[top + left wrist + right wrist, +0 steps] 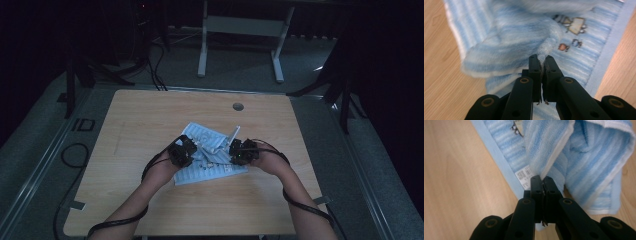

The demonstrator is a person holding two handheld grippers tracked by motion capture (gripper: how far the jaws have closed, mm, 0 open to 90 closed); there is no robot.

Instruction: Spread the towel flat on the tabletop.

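A light blue striped towel lies crumpled in the middle of the wooden table. My left gripper sits at its left side and is shut on a pinched fold of the towel, which bunches up just past the jaw tips. My right gripper is at the towel's right side, shut on the white-bordered edge of the towel. A white label is sewn on the towel's pale blue hem beside the right jaws. Small printed figures decorate the flat part.
A round cable hole is set in the table near its far edge. A white desk frame stands on the floor beyond the table. Cables trail on the floor at the left. Bare wood surrounds the towel.
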